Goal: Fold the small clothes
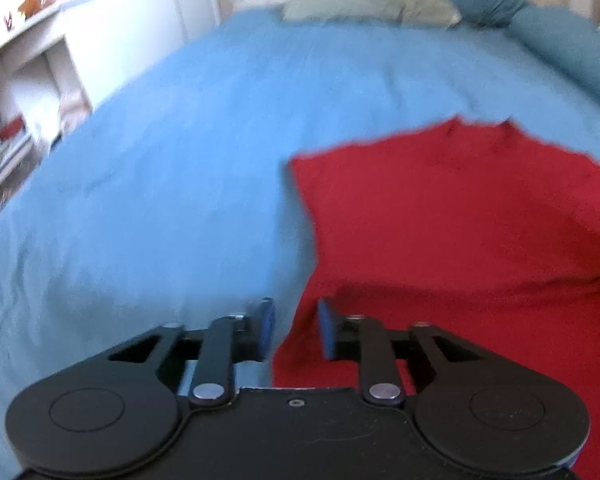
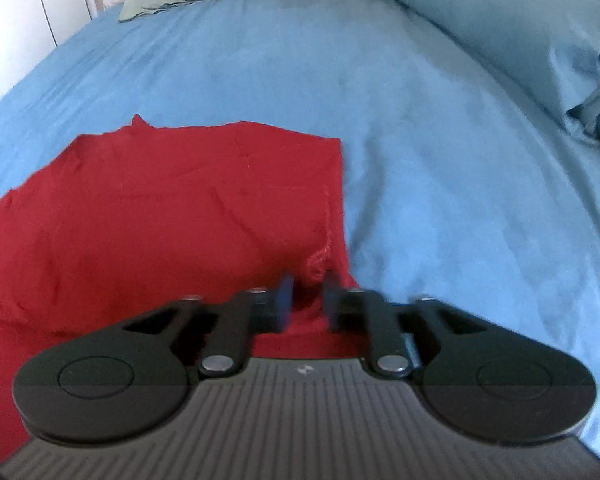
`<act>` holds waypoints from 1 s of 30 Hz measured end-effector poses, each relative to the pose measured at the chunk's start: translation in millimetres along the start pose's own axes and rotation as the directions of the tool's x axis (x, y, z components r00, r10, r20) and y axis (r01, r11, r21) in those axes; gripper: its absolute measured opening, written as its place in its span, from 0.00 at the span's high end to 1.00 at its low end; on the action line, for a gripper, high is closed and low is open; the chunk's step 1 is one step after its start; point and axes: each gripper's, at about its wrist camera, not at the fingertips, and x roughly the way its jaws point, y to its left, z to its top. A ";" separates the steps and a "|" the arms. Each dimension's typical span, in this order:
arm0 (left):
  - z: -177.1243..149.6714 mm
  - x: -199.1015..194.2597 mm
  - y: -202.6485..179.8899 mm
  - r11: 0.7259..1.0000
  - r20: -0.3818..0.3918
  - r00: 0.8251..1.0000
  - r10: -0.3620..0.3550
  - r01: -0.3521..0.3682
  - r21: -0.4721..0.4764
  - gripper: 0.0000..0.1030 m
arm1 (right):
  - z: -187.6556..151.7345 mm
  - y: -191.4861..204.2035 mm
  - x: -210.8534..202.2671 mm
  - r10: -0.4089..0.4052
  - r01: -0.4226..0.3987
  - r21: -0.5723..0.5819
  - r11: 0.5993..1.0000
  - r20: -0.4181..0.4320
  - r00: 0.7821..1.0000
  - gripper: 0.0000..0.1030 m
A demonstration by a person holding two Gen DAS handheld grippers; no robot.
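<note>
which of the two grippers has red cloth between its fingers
The right gripper: a bunched edge of the red garment sits between its fingers. The left gripper is open at the garment's edge, over the blue bedsheet.

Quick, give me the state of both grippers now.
Left gripper: open, holding nothing, jaws at the near left edge of the red garment.
Right gripper: open, jaws straddling a bunched fold of the garment.

No text, label, brand or number can be read in either view. The shelf [image 1: 24, 92] at the left of the left wrist view holds small colourful items, too blurred to show any lettering. The right gripper [image 2: 307, 300] body bears a small pale mark at its middle, too small to make out.
</note>
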 end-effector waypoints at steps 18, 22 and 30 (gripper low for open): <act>18.6 36.0 -38.1 0.994 -0.067 0.992 -0.109 0.109 -0.007 0.44 | 3.9 24.7 22.4 0.132 -0.131 -0.061 0.989 0.010 0.991 0.04; 14.2 35.7 -35.6 0.994 -0.070 0.992 -0.109 0.108 -0.016 0.43 | 27.7 29.1 31.2 0.161 -0.159 -0.059 0.986 0.046 0.986 0.03; 18.9 36.1 -34.8 0.994 -0.072 0.991 -0.112 0.111 -0.011 0.43 | 47.8 15.1 78.3 0.076 -0.074 0.072 0.995 -0.018 0.997 0.00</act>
